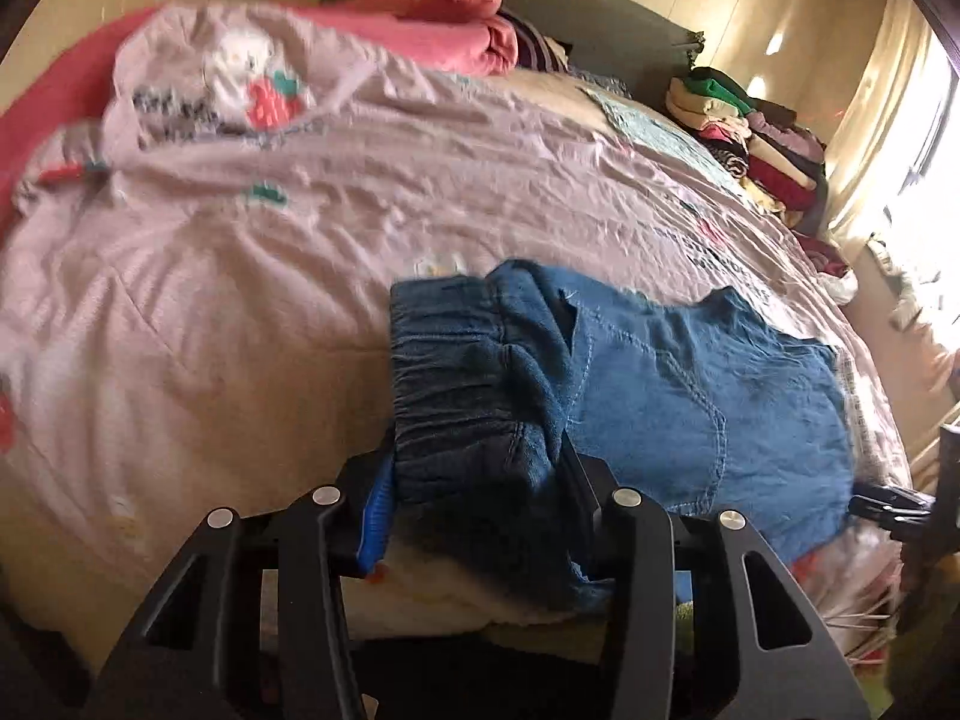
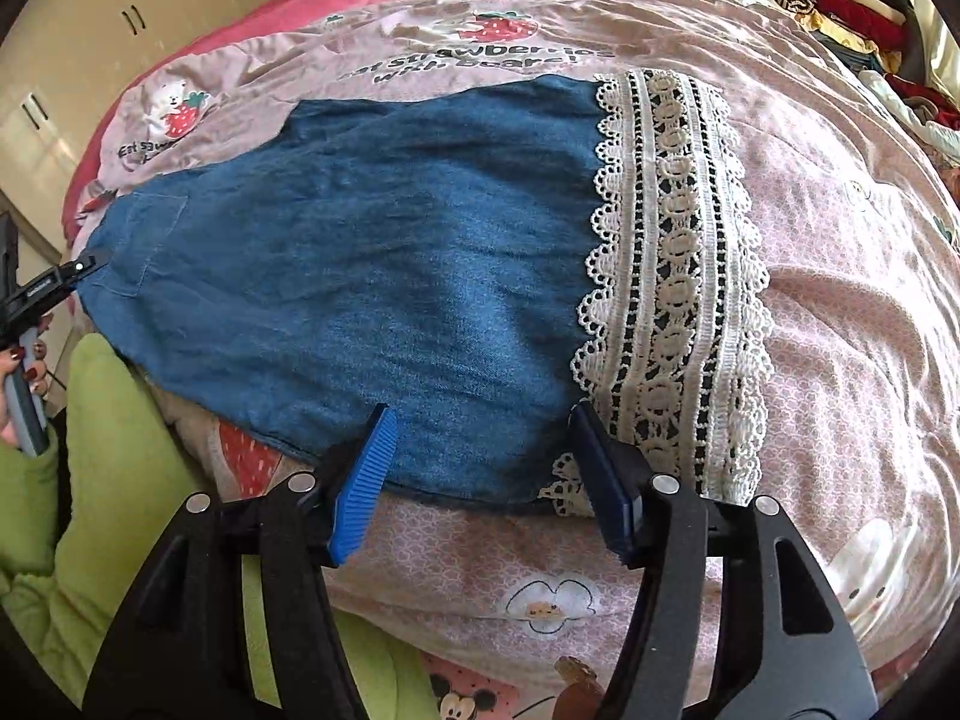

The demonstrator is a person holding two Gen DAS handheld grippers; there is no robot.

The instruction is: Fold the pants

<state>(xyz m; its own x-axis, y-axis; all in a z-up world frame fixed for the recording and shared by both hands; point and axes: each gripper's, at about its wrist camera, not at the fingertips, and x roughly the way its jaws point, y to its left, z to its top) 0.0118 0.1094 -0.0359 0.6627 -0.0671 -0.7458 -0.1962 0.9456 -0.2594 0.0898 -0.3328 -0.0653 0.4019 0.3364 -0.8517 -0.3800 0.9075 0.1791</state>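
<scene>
Denim pants [image 2: 360, 276] lie flat on bed [image 2: 840, 360], lace hem to the right. Left tool [image 1: 480, 510] pinches waistband; right tool [image 2: 480, 468] spread at leg edge. Judged: fold starting; next needs right closing on fabric.

A bed [image 1: 240, 252] under a pink printed sheet fills the room; cream wardrobe doors [image 2: 120, 6] stand far left, and a bright curtained window [image 1: 900, 138] glows right.

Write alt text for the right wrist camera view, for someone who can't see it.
An open right claw hovers at the near edge of blue denim pants with a white lace hem, spread flat on a pink strawberry-print bedspread. At far left, the left claw touches the waist end.
</scene>
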